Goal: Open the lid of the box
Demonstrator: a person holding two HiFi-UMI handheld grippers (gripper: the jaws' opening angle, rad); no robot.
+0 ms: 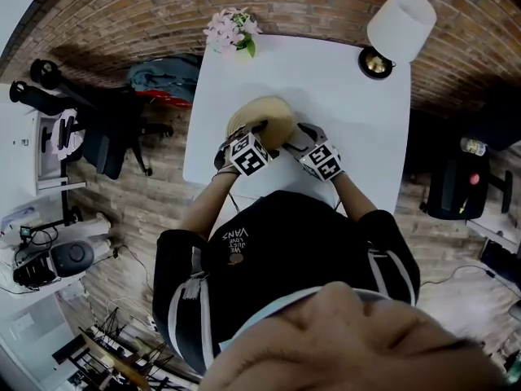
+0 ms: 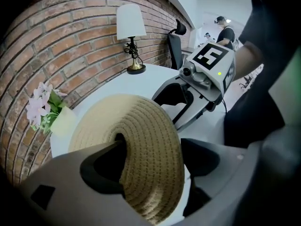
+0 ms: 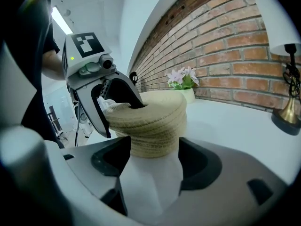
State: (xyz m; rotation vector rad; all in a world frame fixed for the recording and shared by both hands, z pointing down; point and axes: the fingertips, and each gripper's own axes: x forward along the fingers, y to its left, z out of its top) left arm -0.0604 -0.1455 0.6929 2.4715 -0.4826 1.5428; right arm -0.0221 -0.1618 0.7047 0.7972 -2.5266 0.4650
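A round woven straw box stands on the white table. Its straw lid is tilted, raised on one side. My left gripper is shut on the lid: one jaw sits in the hollow at the lid's centre and the other is against its underside near the rim. From the other side, the left gripper reaches down onto the lid. My right gripper is open, with the box's lower part between its fingertips. From above, the two grippers flank the box.
A brass lamp with a white shade stands at the table's far right corner. A pot of pink flowers stands at its far left edge. A brick wall runs behind the table. An office chair is to the left.
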